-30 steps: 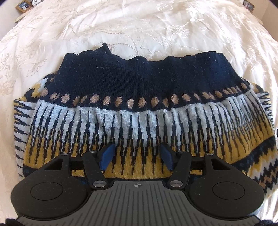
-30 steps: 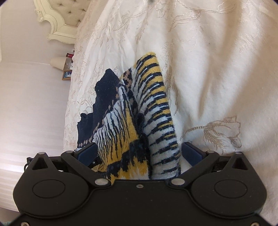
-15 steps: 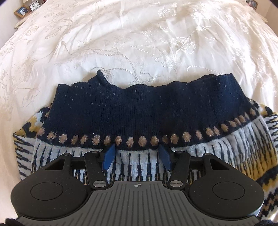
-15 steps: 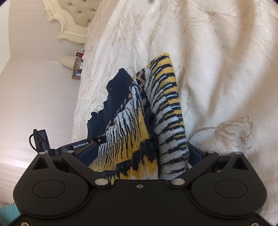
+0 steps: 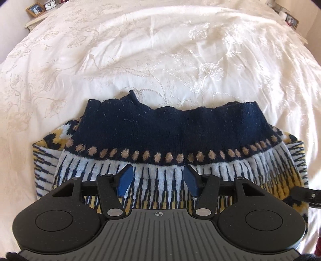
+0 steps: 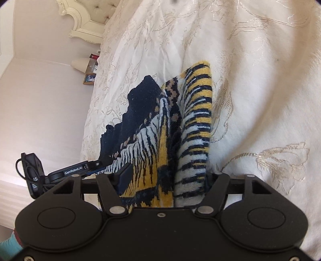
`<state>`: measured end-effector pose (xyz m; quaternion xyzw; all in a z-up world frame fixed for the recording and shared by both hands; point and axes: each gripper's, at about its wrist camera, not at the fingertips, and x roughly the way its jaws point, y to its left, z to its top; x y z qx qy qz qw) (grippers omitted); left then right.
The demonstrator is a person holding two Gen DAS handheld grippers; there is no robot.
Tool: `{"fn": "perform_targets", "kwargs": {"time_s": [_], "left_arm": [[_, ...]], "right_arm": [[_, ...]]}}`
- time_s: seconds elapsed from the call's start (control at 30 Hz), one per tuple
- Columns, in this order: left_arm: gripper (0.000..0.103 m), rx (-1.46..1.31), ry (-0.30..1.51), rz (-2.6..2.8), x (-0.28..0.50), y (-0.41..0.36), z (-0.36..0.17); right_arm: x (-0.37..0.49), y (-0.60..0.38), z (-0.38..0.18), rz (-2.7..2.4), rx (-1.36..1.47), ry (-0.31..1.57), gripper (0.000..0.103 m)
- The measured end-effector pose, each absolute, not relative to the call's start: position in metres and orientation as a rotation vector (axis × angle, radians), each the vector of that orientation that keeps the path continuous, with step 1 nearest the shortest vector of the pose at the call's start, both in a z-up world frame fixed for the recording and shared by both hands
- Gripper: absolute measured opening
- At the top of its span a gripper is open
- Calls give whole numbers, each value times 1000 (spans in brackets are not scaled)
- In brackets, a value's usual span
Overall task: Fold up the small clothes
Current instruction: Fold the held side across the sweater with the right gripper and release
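Note:
A small knitted garment [image 5: 170, 132] lies on the bed, with a navy band, a row of tan dots, white-and-navy stripes and yellow below. My left gripper [image 5: 158, 179] hovers open over the striped part, its blue pads [image 5: 125, 178] spread apart with only flat cloth beneath. In the right wrist view the garment's [image 6: 152, 140] doubled side edge stands up between the fingers of my right gripper [image 6: 167, 178], which is shut on it. Cloth hides the right-hand finger. The left gripper [image 6: 70, 170] shows at the left there.
A cream embroidered bedspread [image 5: 160, 50] covers the whole bed around the garment. A carved white headboard [image 6: 84, 24] and a bedside table with a lamp and bottles [image 6: 88, 64] stand beyond. Picture frames [image 5: 36, 10] sit at the far left corner.
My right gripper's fingers have drawn in from wide open onto the garment's folded edge. The left gripper has slid forward from the yellow band to the white stripes, still open.

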<state>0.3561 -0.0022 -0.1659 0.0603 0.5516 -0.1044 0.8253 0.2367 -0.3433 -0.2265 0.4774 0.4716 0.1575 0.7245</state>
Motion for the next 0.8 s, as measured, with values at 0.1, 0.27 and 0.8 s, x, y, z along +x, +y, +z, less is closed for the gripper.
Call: {"fn": "perform_targets", "kwargs": {"time_s": [0.1, 0.27, 0.8], "left_arm": [[54, 102, 1168, -218, 338, 13, -155], [54, 77, 1184, -215, 307, 35, -143], [54, -12, 1185, -239, 275, 143, -130]], "right_arm": [[241, -334, -219, 326, 971, 1071, 55], [243, -320, -202, 239, 848, 1107, 39], [252, -243, -111, 128, 709, 1045, 35]]}}
